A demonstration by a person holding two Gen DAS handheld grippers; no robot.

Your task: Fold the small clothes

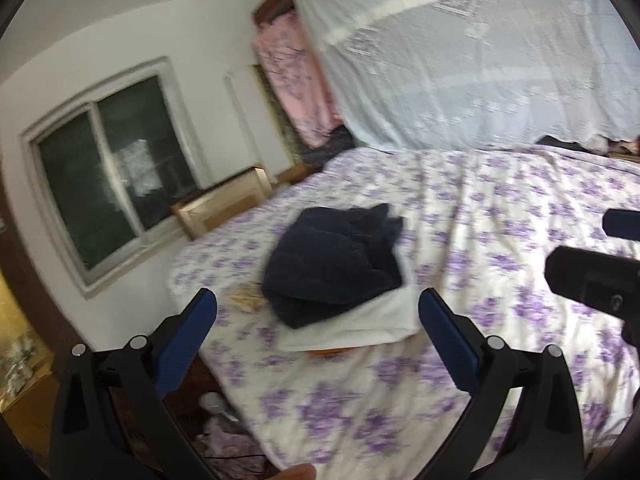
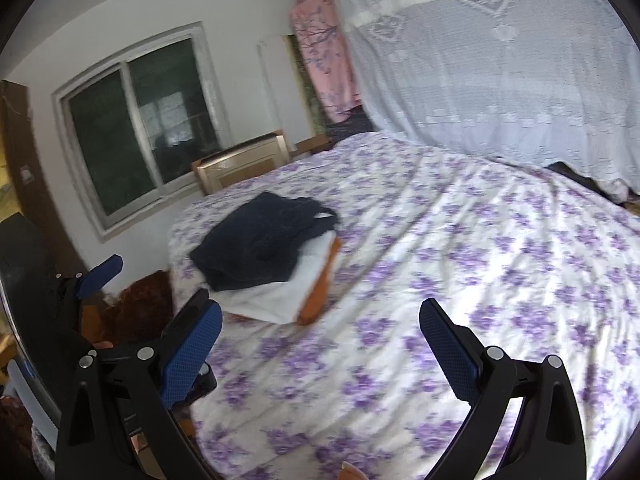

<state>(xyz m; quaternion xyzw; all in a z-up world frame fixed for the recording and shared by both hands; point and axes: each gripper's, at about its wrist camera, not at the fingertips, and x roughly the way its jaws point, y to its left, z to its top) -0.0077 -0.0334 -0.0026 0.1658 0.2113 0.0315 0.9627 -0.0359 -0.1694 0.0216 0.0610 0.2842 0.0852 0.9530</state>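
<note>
Dark cloth point(image 1: 334, 266) is seen ahead of the left gripper point(image 1: 318, 328), nearer than the right gripper point(image 2: 320, 340); both are wide open, empty.

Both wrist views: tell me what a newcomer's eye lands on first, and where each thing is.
First comes the dark navy garment lying on top of a stack of folded clothes, a white piece and an orange one beneath it, near the window-side edge of the purple-flowered bedspread. Next, the dark window in the white wall on the left, and the white lace curtain behind the bed. Both grippers, left and right, hang open, holding nothing.
</note>
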